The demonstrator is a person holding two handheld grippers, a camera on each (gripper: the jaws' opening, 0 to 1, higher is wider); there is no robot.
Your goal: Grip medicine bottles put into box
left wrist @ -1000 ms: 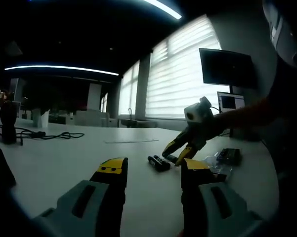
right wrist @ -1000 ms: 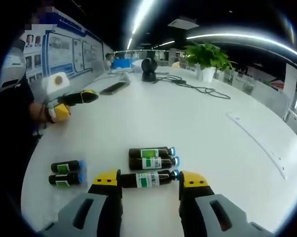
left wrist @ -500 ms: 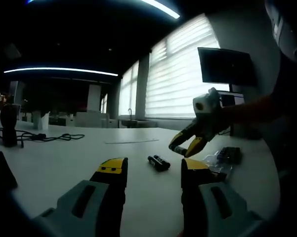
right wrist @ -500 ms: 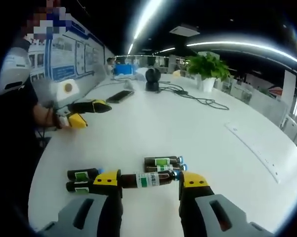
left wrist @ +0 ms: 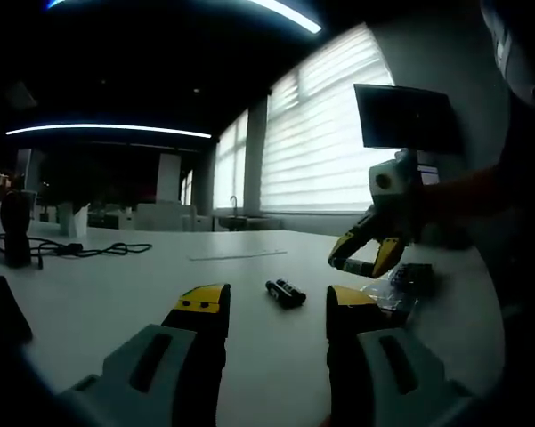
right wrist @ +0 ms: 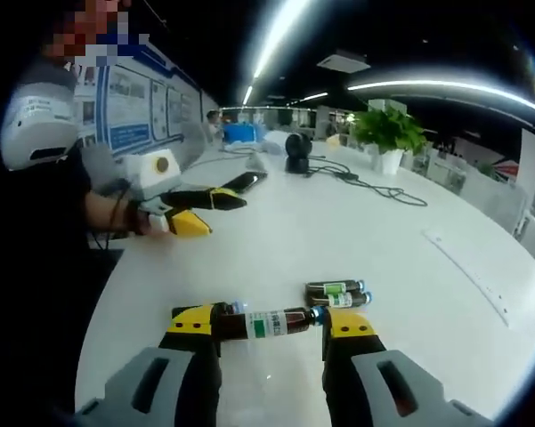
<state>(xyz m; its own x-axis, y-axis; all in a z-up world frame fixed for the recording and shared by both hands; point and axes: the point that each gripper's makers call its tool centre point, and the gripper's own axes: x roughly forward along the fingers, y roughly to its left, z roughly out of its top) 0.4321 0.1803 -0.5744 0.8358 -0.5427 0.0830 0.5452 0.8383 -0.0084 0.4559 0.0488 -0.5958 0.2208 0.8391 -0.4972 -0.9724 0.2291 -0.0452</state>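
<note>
My right gripper (right wrist: 267, 326) is shut on a brown medicine bottle (right wrist: 269, 322) with a green label, held crosswise above the white table (right wrist: 276, 240). Two more bottles (right wrist: 336, 294) lie side by side just beyond it. The left gripper (right wrist: 194, 210), in a person's hand, hovers open over the table's left edge. In the left gripper view my left gripper (left wrist: 276, 307) is open with nothing between its fingers. Two bottles (left wrist: 285, 292) lie ahead of it. The right gripper (left wrist: 372, 253) hangs with its bottle above a clear plastic box (left wrist: 402, 286).
A potted plant (right wrist: 387, 129), a black camera (right wrist: 295, 147), cables (right wrist: 374, 187) and a dark flat device (right wrist: 240, 181) sit on the far part of the table. A monitor (left wrist: 405, 116) hangs by the blinds. A cable (left wrist: 71, 247) trails at the left.
My right gripper has lifted the bottle off the table and carried it away from the other bottles, toward the clear box. The left gripper has stayed open and still.
</note>
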